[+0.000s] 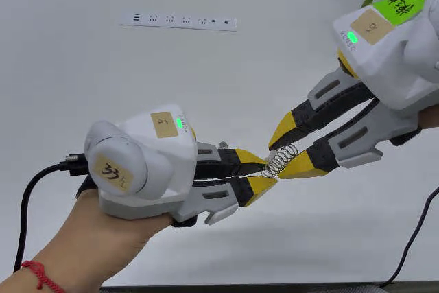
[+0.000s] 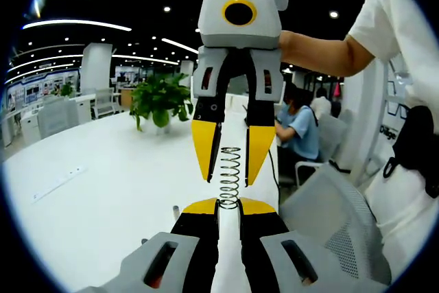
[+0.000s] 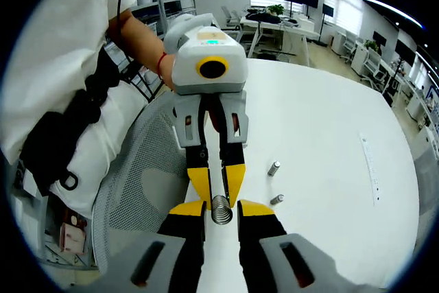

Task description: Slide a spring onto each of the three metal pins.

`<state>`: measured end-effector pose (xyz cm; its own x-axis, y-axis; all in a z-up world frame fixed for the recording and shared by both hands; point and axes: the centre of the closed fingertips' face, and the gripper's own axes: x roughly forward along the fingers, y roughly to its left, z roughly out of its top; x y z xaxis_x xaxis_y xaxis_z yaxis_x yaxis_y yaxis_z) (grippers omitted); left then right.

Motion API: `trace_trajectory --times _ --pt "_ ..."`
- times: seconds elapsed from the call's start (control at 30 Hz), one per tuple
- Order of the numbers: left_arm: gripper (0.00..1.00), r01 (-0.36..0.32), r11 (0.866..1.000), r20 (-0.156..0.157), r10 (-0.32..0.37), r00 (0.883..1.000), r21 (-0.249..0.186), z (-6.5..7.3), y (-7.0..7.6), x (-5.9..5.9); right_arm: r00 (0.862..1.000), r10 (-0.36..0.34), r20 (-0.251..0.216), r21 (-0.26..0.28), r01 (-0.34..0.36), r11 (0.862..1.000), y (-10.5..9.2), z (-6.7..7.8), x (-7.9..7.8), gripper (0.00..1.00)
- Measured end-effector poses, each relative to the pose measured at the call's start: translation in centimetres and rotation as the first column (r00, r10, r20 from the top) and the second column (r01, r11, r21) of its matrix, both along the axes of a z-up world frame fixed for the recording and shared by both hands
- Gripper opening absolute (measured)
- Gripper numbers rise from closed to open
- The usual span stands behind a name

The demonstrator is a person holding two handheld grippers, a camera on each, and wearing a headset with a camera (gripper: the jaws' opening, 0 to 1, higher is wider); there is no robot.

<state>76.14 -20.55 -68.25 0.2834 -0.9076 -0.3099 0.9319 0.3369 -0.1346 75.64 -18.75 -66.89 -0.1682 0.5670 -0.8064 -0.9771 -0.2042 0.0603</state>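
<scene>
Presently pinching the spring (image 1: 281,158) across its coils between the yellow tips of the right gripper (image 1: 274,162), spreading those jaws only as wide as the coil. Holding the spring in the air, lengthwise along the right gripper's jaws, with one end reaching the tips of the left gripper (image 1: 267,172) facing it head-on. Squeezing a thin metal pin (image 3: 223,178) between the left gripper's almost closed tips, in line with the spring; not showing whether already inside the coils. Lying on the white table (image 1: 206,87) below, ahead and to the right of the right gripper's tips: one bare pin (image 3: 274,168) and a second bare pin (image 3: 277,199). Sitting well beyond both grippers, a white power strip (image 1: 180,21).
</scene>
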Motion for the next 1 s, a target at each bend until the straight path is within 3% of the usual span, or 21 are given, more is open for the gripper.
trace_trajectory --times 0.5,1.0 --pt "0.10 -0.001 1.000 -0.004 0.001 1.000 -0.011 -0.16 0.22 0.14 0.997 0.075 0.011 -0.081 -0.074 0.994 -0.27 -0.47 0.13 0.12" --pt "0.11 -0.006 1.000 -0.002 0.006 1.000 -0.013 -0.37 0.34 0.15 0.997 0.070 0.017 -0.095 -0.068 0.993 -0.03 -0.73 -0.01 0.12"
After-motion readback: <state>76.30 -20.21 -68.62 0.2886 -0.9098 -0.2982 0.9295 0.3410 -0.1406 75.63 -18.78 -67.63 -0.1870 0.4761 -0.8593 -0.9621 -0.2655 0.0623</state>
